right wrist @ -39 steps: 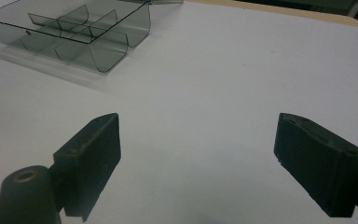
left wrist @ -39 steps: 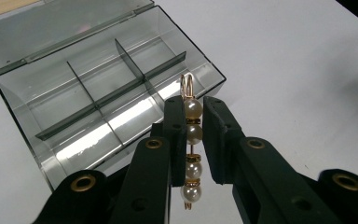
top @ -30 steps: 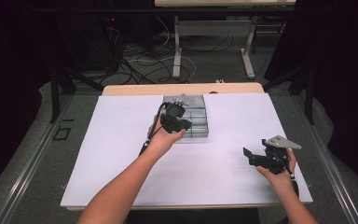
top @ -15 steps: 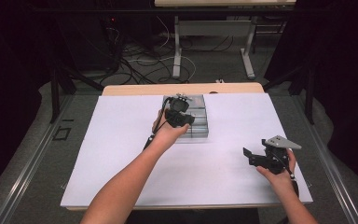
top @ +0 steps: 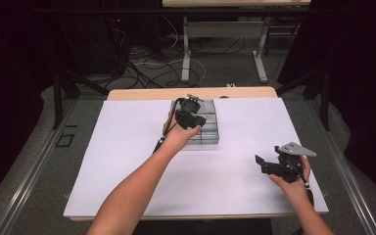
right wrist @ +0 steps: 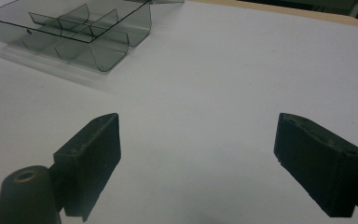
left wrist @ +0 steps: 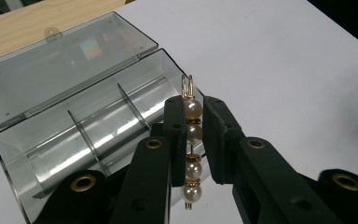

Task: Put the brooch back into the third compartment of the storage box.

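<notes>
Pearls on a gold wire pin, four in a row, sit clamped between the jaws of the left hand-held gripper, which hangs above the clear plastic box with its dividers and its lid laid open. That box rests toward the far middle of the white surface. Well apart at the near right, the right hand-held gripper is spread wide with nothing between its jaws, above bare white surface.
</notes>
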Motion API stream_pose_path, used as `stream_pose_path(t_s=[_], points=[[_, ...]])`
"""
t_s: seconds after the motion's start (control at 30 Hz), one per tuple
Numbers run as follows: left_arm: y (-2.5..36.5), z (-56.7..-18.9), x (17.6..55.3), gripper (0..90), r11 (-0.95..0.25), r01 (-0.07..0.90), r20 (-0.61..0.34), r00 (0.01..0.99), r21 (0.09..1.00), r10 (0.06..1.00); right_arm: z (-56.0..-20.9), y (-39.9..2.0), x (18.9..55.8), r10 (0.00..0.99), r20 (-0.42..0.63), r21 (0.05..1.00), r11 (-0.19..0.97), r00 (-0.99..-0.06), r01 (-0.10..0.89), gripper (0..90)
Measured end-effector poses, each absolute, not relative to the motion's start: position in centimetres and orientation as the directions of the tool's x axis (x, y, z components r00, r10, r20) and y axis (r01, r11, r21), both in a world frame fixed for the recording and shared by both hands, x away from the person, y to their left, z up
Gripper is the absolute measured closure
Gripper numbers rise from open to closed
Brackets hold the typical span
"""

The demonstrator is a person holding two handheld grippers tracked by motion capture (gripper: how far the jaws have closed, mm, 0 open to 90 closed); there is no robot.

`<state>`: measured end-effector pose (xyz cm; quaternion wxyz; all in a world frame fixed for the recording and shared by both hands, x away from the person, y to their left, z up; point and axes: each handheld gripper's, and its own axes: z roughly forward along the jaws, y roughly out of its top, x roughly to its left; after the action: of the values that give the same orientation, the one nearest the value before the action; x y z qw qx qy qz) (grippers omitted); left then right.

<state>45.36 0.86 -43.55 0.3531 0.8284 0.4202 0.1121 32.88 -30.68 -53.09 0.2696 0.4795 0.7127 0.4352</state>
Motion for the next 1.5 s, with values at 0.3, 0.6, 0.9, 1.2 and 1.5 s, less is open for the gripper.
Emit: stream_pose_path(t_s=[0.3,0.6,0.9,1.2,1.5], points=[[0.6,-43.6,46.2,80.2,-0.399,0.599,-0.088,0.621,0.695,0.779,-53.1,-30.7,32.9,0.92,0.032,0.878,0.162,-0.391,0.451,14.4],[0.3,-43.9,47.4,80.2,-0.372,0.606,-0.088,0.593,0.703,0.8,-53.2,-30.6,33.0,0.92,0.036,0.876,0.16,-0.391,0.456,14.4],[0.3,-44.5,48.4,80.2,-0.382,0.597,-0.07,0.595,0.705,0.8,-53.4,-30.8,33.0,0.92,0.053,0.875,0.144,-0.388,0.462,14.4],[0.2,-45.0,49.0,80.2,-0.385,0.594,-0.054,0.587,0.706,0.808,-53.4,-30.7,33.1,0.918,0.054,0.875,0.146,-0.392,0.462,14.4],[-0.5,-45.0,49.3,80.2,-0.397,0.568,-0.023,0.592,0.721,0.806,-53.4,-30.6,33.1,0.92,0.052,0.875,0.146,-0.389,0.461,14.4]])
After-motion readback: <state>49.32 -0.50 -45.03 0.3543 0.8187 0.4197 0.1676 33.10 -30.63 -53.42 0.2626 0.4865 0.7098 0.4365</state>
